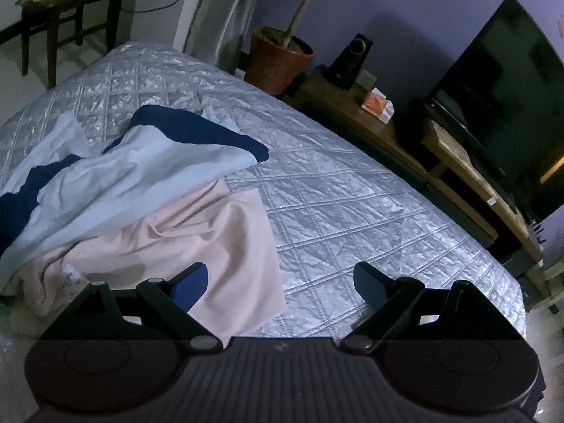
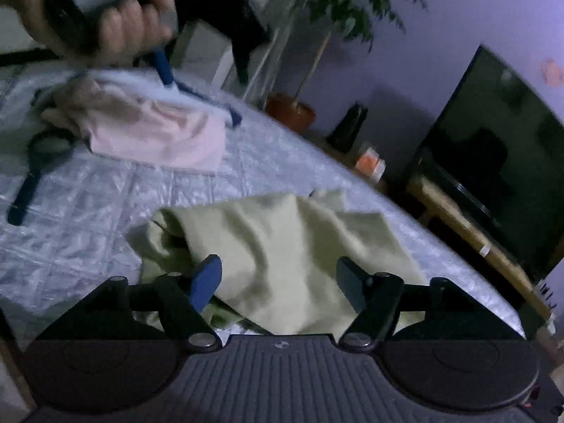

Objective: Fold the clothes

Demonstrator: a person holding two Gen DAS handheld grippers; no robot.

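The bed (image 1: 352,194) lies bare toward its far edge and right corner, while a pink cloth (image 1: 211,246) and white-blue cloth (image 1: 141,169) crowd the left, a green cloth (image 2: 282,246) the near edge.

Dim bedroom lit in a bluish cast, bed (image 1: 352,194) covered by a silver quilted spread, dark television (image 1: 500,105) set on a low wooden bench (image 1: 454,162) against a lilac wall (image 1: 405,7), potted tree (image 1: 278,58) placed beside it, wooden chair (image 1: 60,14) seen beyond.
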